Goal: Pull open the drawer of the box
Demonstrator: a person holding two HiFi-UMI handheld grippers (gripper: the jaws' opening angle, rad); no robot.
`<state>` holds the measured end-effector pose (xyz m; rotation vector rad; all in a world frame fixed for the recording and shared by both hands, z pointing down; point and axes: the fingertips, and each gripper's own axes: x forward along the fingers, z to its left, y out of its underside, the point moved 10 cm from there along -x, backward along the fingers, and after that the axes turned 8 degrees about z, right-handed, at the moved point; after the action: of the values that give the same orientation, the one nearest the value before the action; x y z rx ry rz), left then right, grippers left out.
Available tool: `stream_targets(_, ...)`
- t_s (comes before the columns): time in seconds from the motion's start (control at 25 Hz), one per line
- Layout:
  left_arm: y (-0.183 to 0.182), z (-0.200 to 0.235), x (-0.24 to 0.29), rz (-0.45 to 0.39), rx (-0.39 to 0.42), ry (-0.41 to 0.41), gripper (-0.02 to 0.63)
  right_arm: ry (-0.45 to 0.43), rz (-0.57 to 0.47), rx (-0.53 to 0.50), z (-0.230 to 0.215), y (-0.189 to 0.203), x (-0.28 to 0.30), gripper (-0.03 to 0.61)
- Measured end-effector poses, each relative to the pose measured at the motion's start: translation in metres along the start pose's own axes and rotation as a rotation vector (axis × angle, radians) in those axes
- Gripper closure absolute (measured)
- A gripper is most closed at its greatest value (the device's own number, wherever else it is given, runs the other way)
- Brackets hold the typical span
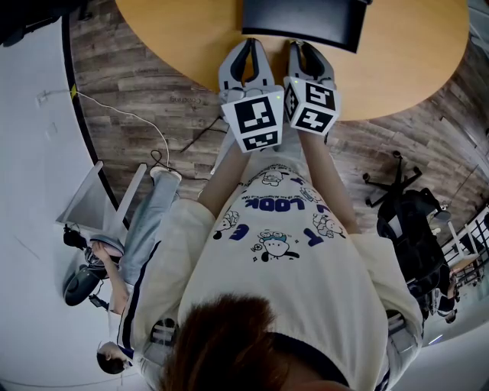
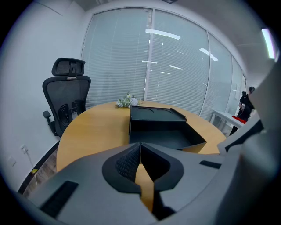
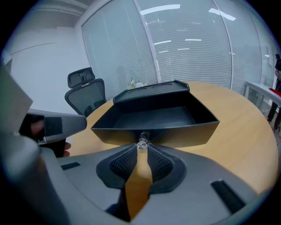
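Observation:
A black box (image 1: 302,19) stands on the round wooden table (image 1: 397,53). Its drawer (image 3: 158,121) is pulled out and shows an empty black inside; in the left gripper view the same drawer (image 2: 169,138) juts from the box (image 2: 151,115) toward me. My right gripper (image 3: 142,147) is shut on the small crystal knob (image 3: 142,142) on the drawer front. My left gripper (image 2: 140,145) is shut on nothing, just short of the drawer and left of it. In the head view the left gripper (image 1: 246,42) and the right gripper (image 1: 304,47) are side by side at the table's near edge.
A black office chair (image 2: 66,101) stands behind the table at the left. A small bunch of flowers (image 2: 126,102) lies behind the box. Another chair (image 1: 405,206) and a white cable (image 1: 137,122) are on the wood floor. A person (image 1: 114,260) sits at the lower left.

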<state>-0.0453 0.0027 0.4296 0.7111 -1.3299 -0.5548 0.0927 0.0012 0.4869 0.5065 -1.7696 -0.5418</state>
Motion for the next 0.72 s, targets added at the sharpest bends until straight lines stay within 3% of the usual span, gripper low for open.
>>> stream_targets(0.72,-0.0025,0.0052,-0.0031,-0.006,0.001,0.004,0.595,0.030,-0.009,-0.001,-0.0019,-0.0020,-0.0008,0.468)
